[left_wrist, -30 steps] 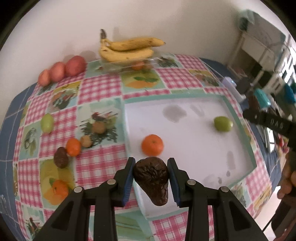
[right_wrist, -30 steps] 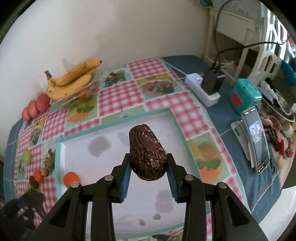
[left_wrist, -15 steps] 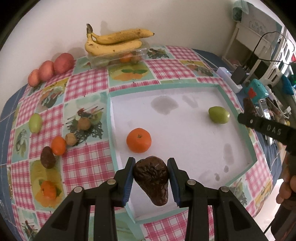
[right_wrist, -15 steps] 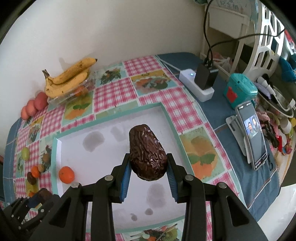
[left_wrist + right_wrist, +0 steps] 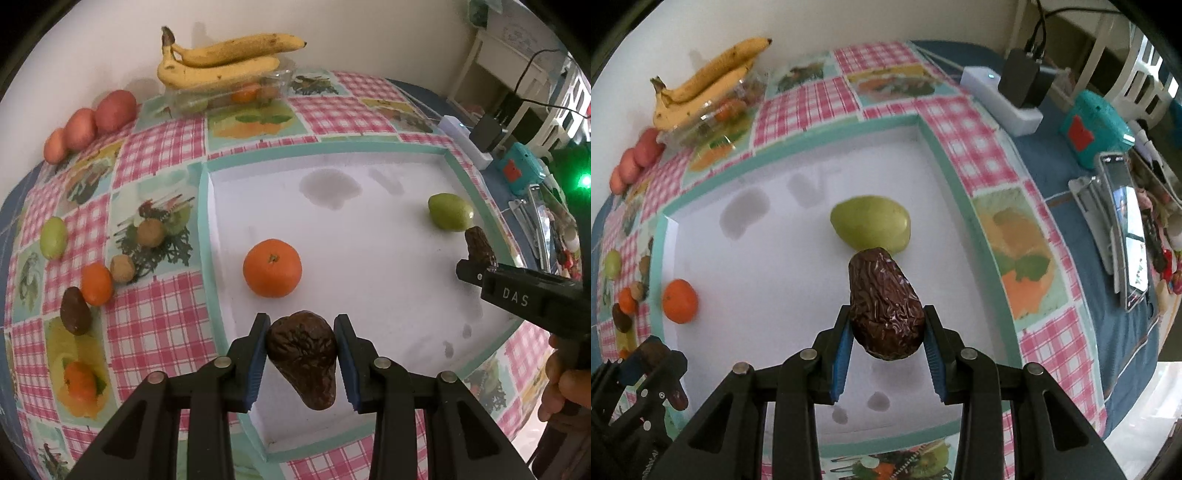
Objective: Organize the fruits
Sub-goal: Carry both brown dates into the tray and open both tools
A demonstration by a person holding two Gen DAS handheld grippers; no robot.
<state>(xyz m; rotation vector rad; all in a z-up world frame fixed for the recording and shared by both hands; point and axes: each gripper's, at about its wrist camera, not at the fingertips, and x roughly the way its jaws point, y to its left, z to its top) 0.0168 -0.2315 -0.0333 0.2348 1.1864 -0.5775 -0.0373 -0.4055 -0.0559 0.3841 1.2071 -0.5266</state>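
Two dark brown avocados with wrinkled, glossy skin are in the grippers, one in each. The left gripper [image 5: 301, 354] is clenched on the left avocado [image 5: 303, 360], its blue pads pressing the wide shoulders of the fruit while the narrow end hangs toward the camera; it hangs over the near-left part of the white tray [image 5: 369, 236], just short of an orange mandarin [image 5: 272, 267] that lies on the tray floor. The right gripper [image 5: 888, 330] grasps the right avocado [image 5: 885, 304] by its broad lower half, the narrower tip reaching forward to overlap, in the right wrist view, the near edge of a smooth pale-green mango [image 5: 870, 224] lying in the tray. Whether tip and mango touch cannot be told. In the left wrist view the same pair appears at the tray's right side, the dark tip just below the green fruit.

The tray has a teal rim and a white floor marked with faint grey stains. It sits on a tablecloth [image 5: 162, 147] of pink check and printed fruit squares. On the cloth to the tray's left lie a small avocado [image 5: 75, 311], a small mandarin [image 5: 96, 283], two brown kiwis [image 5: 149, 232] and a green fruit [image 5: 54, 237]. Farther back, by the wall, bananas [image 5: 225, 61] rest on a clear plastic box, and three reddish fruits [image 5: 92, 123] stand in a row beside it. Beyond the tray's right edge are a white power strip [image 5: 1001, 99], a teal box [image 5: 1097, 127] and a phone [image 5: 1126, 225] on a stand.
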